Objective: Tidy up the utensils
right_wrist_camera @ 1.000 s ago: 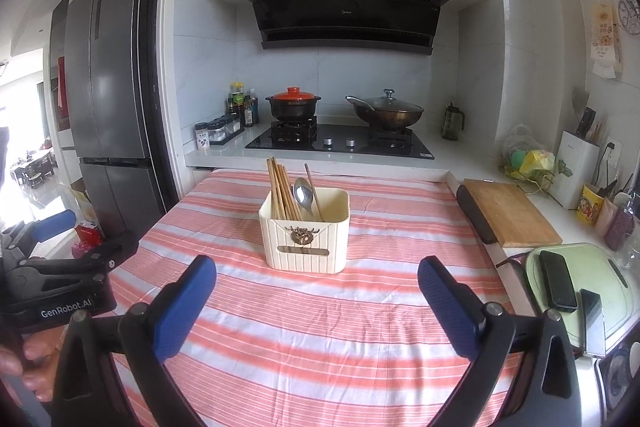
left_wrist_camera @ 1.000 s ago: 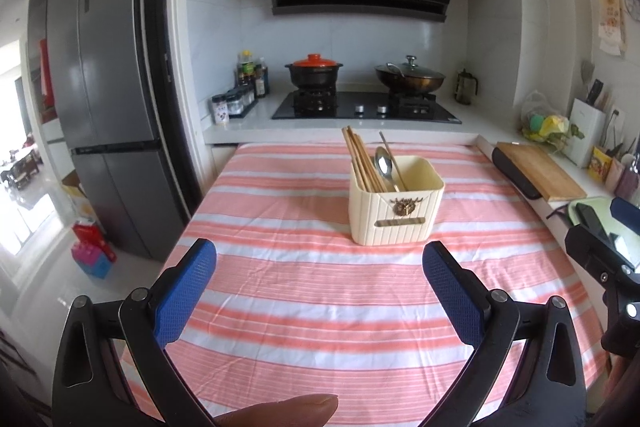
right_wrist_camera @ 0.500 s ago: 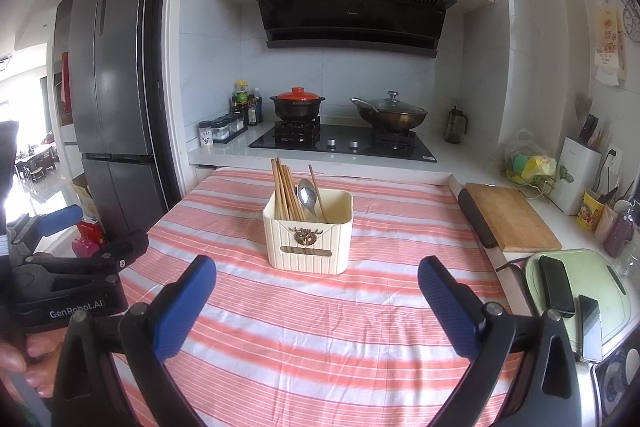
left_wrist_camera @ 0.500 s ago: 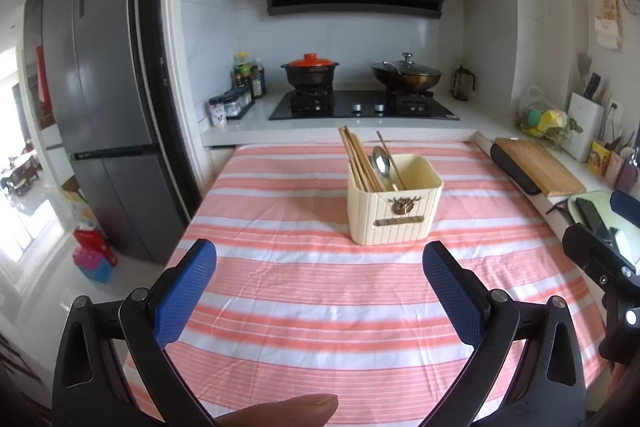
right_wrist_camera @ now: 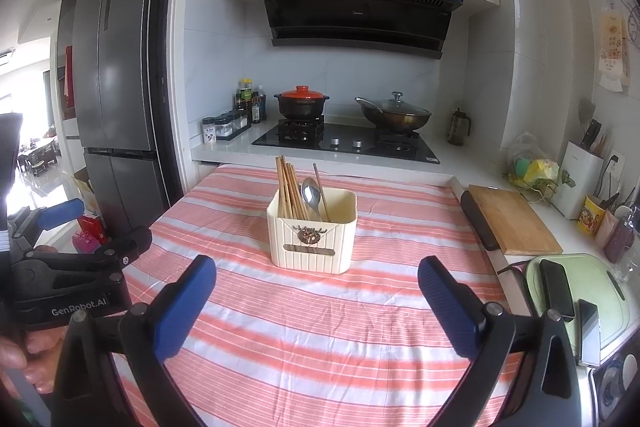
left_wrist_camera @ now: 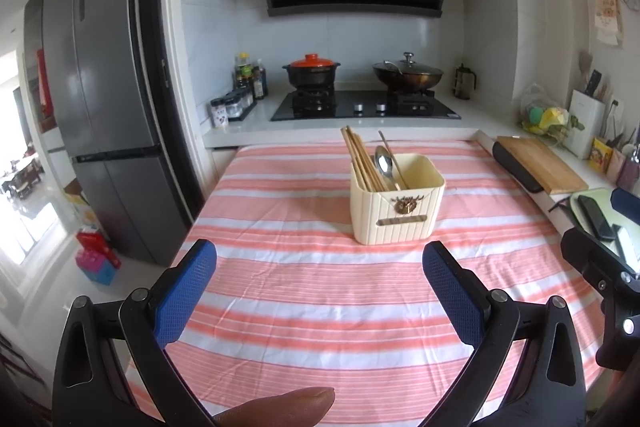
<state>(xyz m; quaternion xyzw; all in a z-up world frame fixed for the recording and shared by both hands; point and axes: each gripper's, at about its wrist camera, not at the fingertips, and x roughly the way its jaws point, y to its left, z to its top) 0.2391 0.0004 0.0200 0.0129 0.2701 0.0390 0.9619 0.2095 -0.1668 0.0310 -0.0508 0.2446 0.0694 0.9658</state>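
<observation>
On the striped bench point(left_wrist_camera: 320, 291) the cream utensil holder point(left_wrist_camera: 396, 211) stands centred, chopsticks point(left_wrist_camera: 362, 159) and a spoon point(left_wrist_camera: 383, 159) upright inside — nothing loose remains on the cloth. Both units have drawn slightly nearer over the last second. The left hand-held gripper point(left_wrist_camera: 319, 273) and right hand-held gripper point(right_wrist_camera: 316, 285) are spread wide, empty, well short of the holder — sorting appears finished.
</observation>
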